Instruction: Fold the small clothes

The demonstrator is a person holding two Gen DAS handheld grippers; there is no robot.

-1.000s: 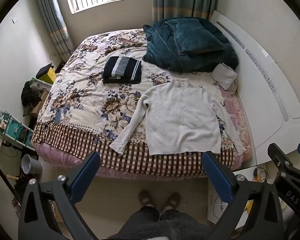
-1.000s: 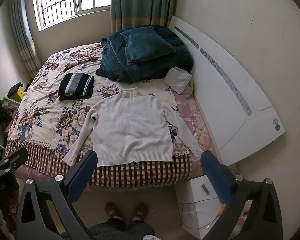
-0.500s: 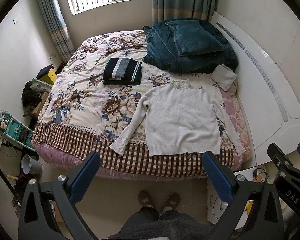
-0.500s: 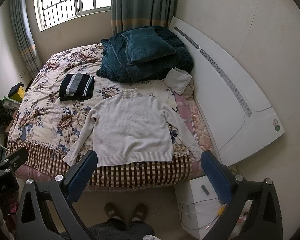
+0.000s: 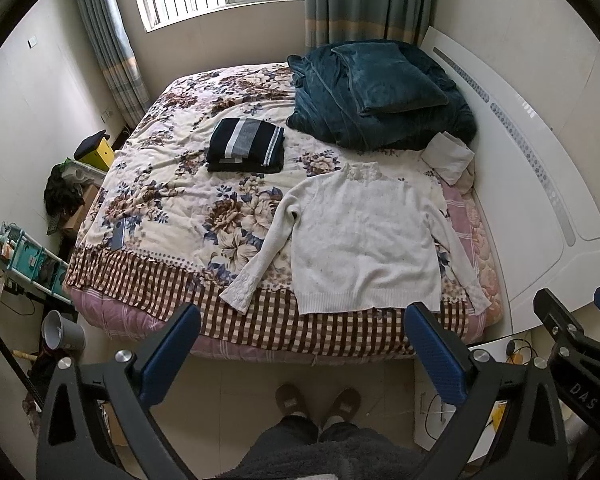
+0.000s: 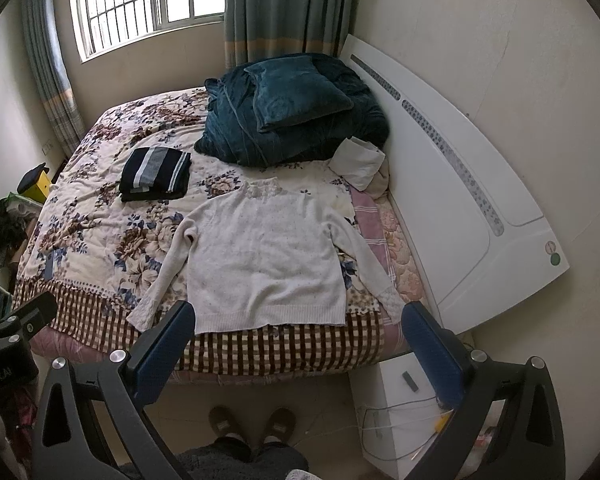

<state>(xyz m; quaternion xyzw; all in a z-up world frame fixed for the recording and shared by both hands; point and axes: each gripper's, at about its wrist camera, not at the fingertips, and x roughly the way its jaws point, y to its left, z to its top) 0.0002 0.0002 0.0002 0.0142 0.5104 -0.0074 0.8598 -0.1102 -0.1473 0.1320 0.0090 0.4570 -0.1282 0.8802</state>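
A white sweater [image 5: 364, 240] lies flat at the near right of the bed [image 5: 172, 200], sleeves spread. Both the left tool [image 5: 300, 344] and right tool [image 6: 298, 340] hang above the floor, jaws wide, holding nothing. The near hem sits close to the bed's edge, so a careless pull could drag it off.

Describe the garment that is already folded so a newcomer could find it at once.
Start at the large bed with the floral quilt. Beyond the white knitted sweater spread flat near the front edge, left of the heaped teal velvet blanket, lies a folded navy garment with grey and white stripes. It is the only dark, striped, neatly squared bundle there.
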